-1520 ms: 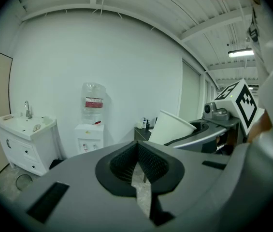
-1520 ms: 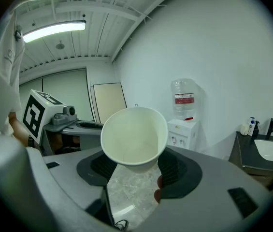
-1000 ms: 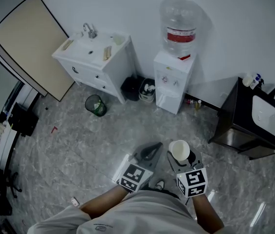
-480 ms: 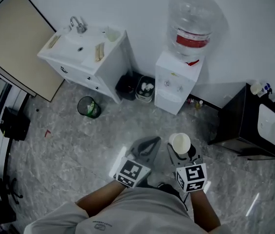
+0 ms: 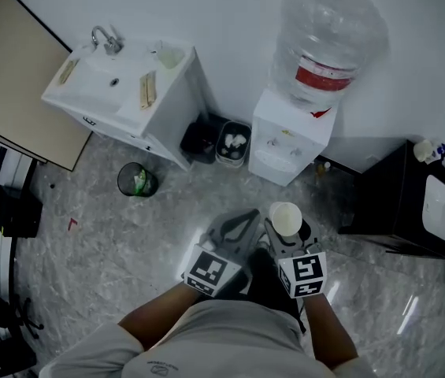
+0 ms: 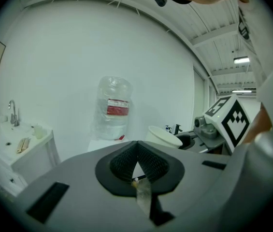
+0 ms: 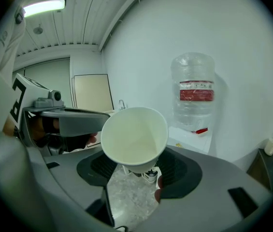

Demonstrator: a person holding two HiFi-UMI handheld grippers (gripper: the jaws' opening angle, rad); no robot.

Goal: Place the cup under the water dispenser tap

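Cup [image 5: 285,217], clamped in right gripper [image 5: 287,231]; left gripper [image 5: 246,216] closed, empty; dispenser [image 5: 289,136] nearer than a second ago: approach under way, placing pending.

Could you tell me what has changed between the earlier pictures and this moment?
The person has walked toward the water dispenser, which now shows bigger and nearer in the head view; both grippers came forward with them. Nothing was grabbed or released: the right gripper still holds the cup, and the left gripper stays shut and empty.
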